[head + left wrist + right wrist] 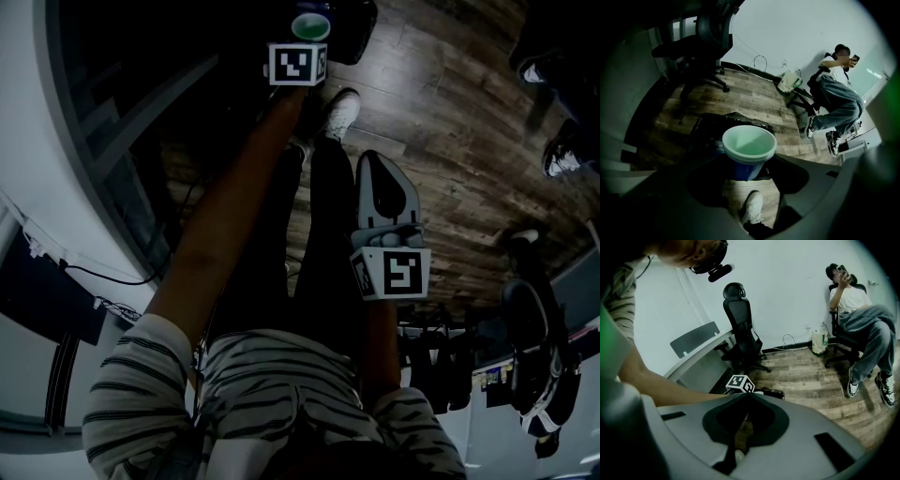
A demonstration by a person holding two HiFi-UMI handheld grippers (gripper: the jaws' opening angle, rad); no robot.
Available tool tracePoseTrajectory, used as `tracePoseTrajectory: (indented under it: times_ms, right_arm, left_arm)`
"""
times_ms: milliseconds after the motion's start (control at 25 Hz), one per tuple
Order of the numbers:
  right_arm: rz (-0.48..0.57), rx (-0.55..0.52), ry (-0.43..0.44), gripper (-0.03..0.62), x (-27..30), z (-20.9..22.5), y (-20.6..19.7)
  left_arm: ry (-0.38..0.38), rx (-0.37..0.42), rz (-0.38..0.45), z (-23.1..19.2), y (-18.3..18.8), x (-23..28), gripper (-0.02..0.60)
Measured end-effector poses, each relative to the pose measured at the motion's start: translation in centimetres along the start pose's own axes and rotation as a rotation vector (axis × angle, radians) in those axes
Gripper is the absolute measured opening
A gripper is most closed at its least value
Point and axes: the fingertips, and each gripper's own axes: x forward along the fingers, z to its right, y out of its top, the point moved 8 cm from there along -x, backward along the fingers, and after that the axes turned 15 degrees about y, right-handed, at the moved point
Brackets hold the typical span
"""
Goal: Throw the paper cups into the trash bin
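A blue paper cup (749, 151) with a pale inside, seemingly two stacked, sits upright between the jaws of my left gripper (749, 161), which is shut on it. The cup hangs just above a trash bin lined with a black bag (710, 125) on the wooden floor. In the head view the cup (310, 25) shows beyond the marker cube of the left gripper (309, 33), next to the dark trash bin (354, 28). My right gripper (376, 161) hangs lower beside my legs. Its jaws meet at the tip (747, 394) with nothing between them.
A black office chair (704, 42) stands behind the bin near the wall. A person (860, 319) sits on another chair at the right with a white bag (818, 342) beside it. A grey desk (696, 359) and my own shoe (342, 112) are close by.
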Motion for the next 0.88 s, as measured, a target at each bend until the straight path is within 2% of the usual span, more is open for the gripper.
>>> tracePoseTrajectory:
  times_ms: [560, 880]
  right_arm:
    - [-0.006, 0.008, 0.001, 0.009, 0.41, 0.54, -0.27]
    - [0.001, 0.007, -0.002, 0.009, 0.25, 0.88, -0.33]
  left_arm:
    - [0.010, -0.035, 0.004, -0.06, 0.11, 0.78, 0.278]
    - [0.005, -0.028, 0.006, 0.11, 0.04, 0.73, 0.278]
